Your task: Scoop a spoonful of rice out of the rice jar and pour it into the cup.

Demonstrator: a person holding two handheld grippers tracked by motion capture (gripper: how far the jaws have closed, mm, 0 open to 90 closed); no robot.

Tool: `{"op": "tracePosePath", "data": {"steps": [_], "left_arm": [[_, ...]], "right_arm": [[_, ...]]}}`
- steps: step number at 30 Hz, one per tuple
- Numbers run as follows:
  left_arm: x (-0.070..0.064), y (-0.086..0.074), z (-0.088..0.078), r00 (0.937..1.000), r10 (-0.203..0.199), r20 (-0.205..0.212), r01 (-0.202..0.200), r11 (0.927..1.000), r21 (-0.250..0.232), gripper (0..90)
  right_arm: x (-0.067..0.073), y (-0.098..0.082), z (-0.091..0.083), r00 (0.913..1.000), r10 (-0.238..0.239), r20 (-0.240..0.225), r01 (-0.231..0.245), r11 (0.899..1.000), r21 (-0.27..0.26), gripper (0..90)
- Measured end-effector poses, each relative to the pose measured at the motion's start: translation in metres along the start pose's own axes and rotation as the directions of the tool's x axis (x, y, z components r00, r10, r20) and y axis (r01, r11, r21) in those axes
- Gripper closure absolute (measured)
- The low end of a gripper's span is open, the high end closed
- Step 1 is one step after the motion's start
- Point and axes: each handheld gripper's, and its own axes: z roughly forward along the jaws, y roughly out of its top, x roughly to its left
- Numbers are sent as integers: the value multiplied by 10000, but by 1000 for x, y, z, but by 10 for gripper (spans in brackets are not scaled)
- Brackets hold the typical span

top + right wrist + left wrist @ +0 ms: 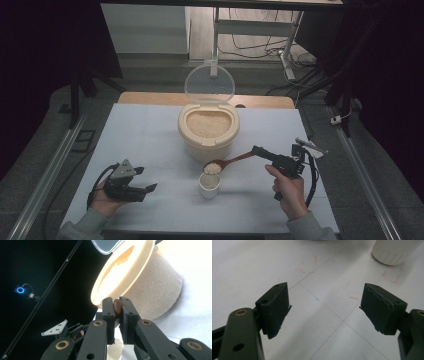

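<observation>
Landmark: white cup [209,185].
Left gripper [142,181] near front, well left of cup, jaws apart, nothing between.
Right gripper [257,150] right of cup, clamped on wooden spoon [227,163] handle; heaped spoon bowl just above cup.
Rice container [208,131] behind cup, lid up.

Matt white surface [150,140] carries a cream plastic container [208,132] and a wooden spoon [227,162].

The container's hinged lid [209,82] is clear, glossy plastic; grainy rice [208,124] fills it and heaps on the spoon's smooth brown bowl. A small white cup [209,185] looks like ribbed plastic, though the view is dim. Both the left gripper [324,305] and right gripper [117,307] show matt black bodies, brass-coloured pins and rough, frayed rubbery pads [275,307].
</observation>
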Motion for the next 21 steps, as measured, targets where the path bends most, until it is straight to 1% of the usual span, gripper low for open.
{"op": "tracePosePath", "data": {"steps": [6,11,15,20,21], "left_arm": [[1,-1,0,10000,-29,9,29,10000,25,224],[1,-1,0,10000,-26,8,26,10000,29,224],[1,-1,0,10000,-20,10,20,10000,33,224],[1,-1,1,10000,-23,7,22,10000,41,224],[1,-1,1,10000,-20,11,20,10000,39,224]], "right_arm": [[0,0,3,9984,-416,377,407,9989,240,830],[5,1,7,9934,-932,667,901,9948,479,830],[12,1,9,9858,-1469,812,1421,9879,621,830],[21,1,11,9728,-2139,888,2082,9757,688,830],[23,1,11,9685,-2320,905,2261,9716,702,830]]}}
